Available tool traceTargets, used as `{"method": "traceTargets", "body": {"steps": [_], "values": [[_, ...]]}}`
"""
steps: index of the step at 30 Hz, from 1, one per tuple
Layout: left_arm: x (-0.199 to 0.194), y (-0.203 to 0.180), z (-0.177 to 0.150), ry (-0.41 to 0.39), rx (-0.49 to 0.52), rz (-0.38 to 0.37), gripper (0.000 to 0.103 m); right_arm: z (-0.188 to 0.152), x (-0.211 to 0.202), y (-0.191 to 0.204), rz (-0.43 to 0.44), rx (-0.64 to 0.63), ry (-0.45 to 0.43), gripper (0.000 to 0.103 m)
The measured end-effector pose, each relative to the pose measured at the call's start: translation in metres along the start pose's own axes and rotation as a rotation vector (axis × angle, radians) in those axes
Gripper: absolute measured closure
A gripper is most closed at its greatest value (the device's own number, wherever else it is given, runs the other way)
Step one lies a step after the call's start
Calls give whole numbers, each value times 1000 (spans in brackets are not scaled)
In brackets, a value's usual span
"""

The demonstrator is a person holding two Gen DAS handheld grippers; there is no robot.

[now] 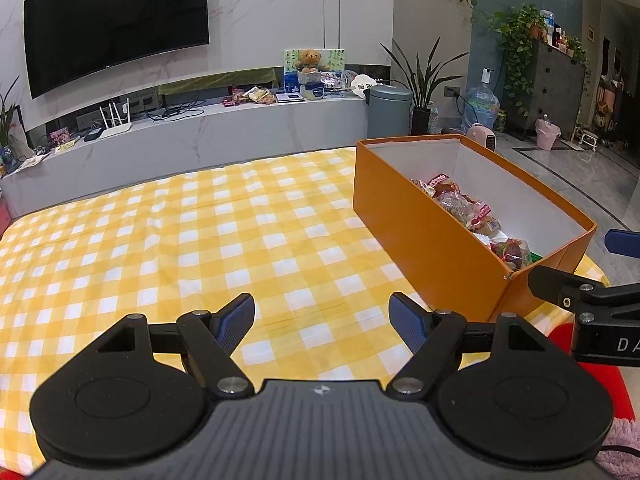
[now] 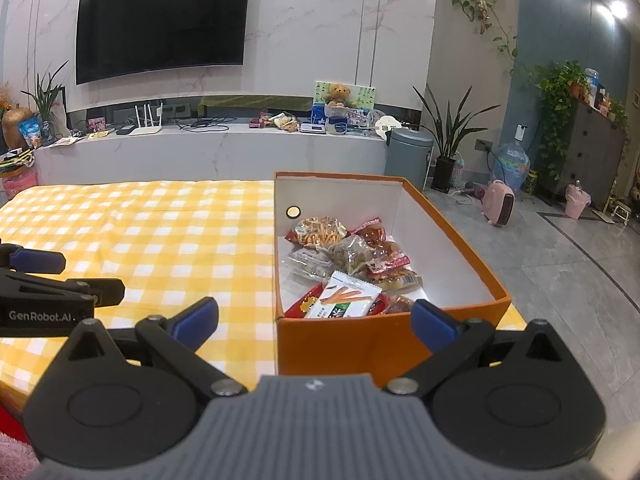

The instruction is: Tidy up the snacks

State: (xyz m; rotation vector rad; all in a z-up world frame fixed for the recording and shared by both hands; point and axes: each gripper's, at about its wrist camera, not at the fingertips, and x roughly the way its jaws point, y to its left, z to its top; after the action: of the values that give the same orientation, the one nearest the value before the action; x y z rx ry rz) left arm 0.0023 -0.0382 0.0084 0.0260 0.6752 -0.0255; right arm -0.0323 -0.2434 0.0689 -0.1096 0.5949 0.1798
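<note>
- Snack packets [image 2: 344, 268]: lying heaped inside the orange box [image 2: 460, 236], bunched toward its near end and left wall; the far end is showing bare white floor. No packet is showing on the cloth outside the box.
- Orange box: standing open-topped, lidless, at the right edge of the table, on the yellow checked cloth [image 1: 200, 240]; its near corner is sitting close to the table's near right corner.
- Left gripper [image 1: 321, 318]: hovering over the cloth near the table's front edge, jaws spread wide and carrying nothing.
- Right gripper [image 2: 314, 316]: hanging just before the box's near wall, jaws likewise parted and empty.
- White carrot-stick packet [image 2: 346, 296]: resting on top at the near end, partly over a red packet [image 2: 304, 300].
- Handling, as judged: the packets are looking light, soft and crinkly, their film likely slippery and their contents crushable. A pinch on a flat sealed edge seems safer than a squeeze across the filled middle.
- The box is looking like stiff card, light; a wall rim would be offering the surest hold.
</note>
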Motion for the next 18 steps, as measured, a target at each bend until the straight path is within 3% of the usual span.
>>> {"method": "traceTargets", "body": {"steps": [18], "values": [[0,0,0,-1,-2,0,13,0,2,2,7,-10,3,3]]}}
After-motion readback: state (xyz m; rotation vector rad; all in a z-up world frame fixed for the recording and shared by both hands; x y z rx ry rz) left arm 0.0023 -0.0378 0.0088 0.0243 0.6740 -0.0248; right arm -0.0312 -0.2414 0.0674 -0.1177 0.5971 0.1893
